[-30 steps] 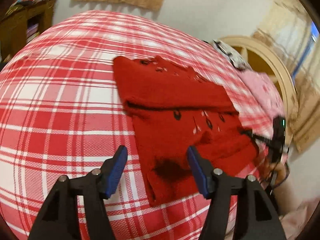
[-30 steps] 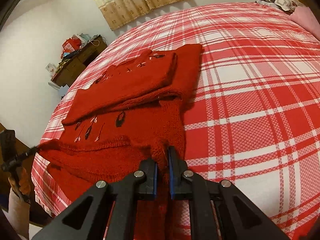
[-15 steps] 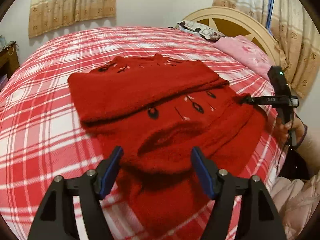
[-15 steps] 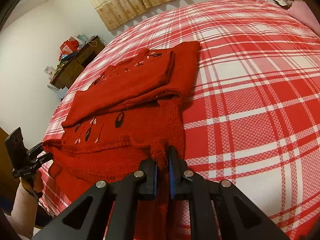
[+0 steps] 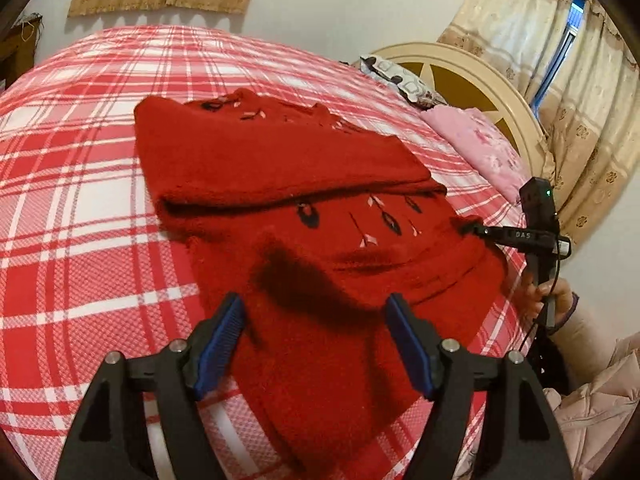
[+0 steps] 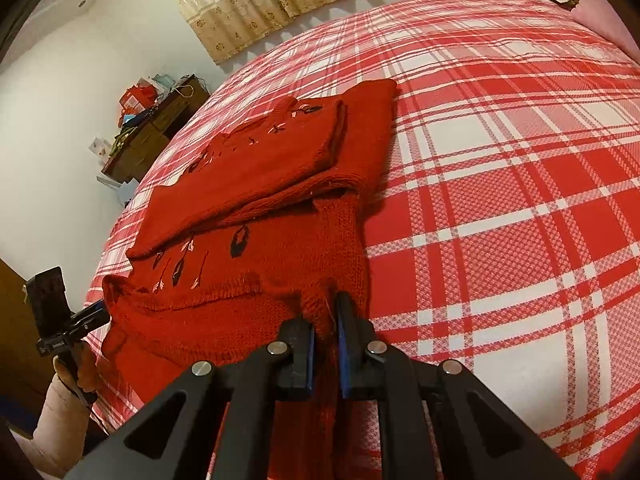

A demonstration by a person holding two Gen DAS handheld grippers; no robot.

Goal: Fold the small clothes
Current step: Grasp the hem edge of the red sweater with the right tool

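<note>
At the bottom of the left wrist view, the left gripper (image 5: 314, 334) is seen with its blue-padded fingers (image 5: 220, 338) spread wide apart; nothing is gripped, though the near edge of a red knitted sweater (image 5: 304, 208) lies between and below them. At the bottom of the right wrist view, the right gripper (image 6: 325, 354) is seen with its fingers almost closed, and a bunched fold of the sweater's (image 6: 256, 216) near edge is pinched between the pads. The sweater is spread on a bed (image 5: 80, 208) covered by a red and white checked sheet, near the bed's lower edge. Its far part is folded back over the middle, so that a thick double layer is formed, and small black and pink embroidered motifs are shown on both layers. At the right of the left wrist view, the right gripper (image 5: 466, 228) is seen from the side, held by a hand (image 5: 554, 294) in a pale sleeve. Further back, at the upper right of that view, a pink pillow (image 5: 480, 148) and a cream headboard (image 5: 464, 68) are visible. Beige curtains (image 6: 256, 0) hang on the far wall, and a cluttered wooden cabinet (image 6: 156, 128) stands at the left of the right wrist view.
</note>
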